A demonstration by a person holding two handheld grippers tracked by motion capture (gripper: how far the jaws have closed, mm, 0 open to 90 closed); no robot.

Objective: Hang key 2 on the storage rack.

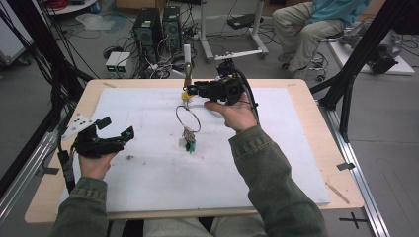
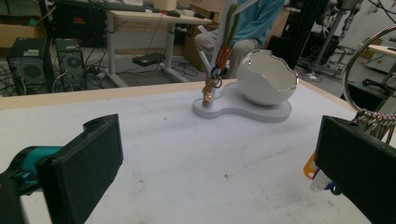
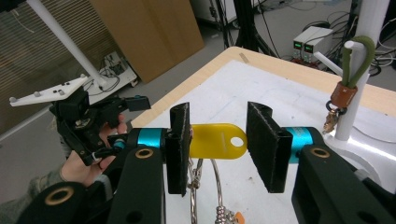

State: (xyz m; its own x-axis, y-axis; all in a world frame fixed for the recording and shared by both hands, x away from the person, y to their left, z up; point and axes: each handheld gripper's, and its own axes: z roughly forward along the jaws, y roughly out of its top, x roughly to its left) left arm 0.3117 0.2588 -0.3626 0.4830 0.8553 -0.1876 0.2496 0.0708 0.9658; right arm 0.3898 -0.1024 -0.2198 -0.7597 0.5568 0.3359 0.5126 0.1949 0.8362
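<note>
Right tongs (image 3: 218,149) nearest the lens: two black pads with a yellow key tag (image 3: 215,140) between them, tag lying flat, its holed end toward the right pad. Left pad looks to be on the tag's end; there's a visible gap before the right pad, so I'd call it a loose hold at best, can't confirm a firm clamp. Below the tag hangs a big wire key ring (image 1: 188,119) with a bunch of small keys and tags (image 1: 188,143) dangling just above the counter (image 1: 148,168). From above, the right tongs (image 1: 191,90) hold the tag up close to the white peg stand (image 1: 187,53) at the far edge. Stand's peg already carries an olive strap keychain (image 3: 351,65) with a brown leather band. Beside the pegs on the same base sits a white cracked-egg bowl (image 2: 266,77); contents not visible from here. Left tongs (image 1: 114,129) released, nothing between the jaws, parked well apart at the near left. My read: the ring goes to the stand, so the right hand is the nearer one; stand lies just beyond and slightly left of the tag.
</note>
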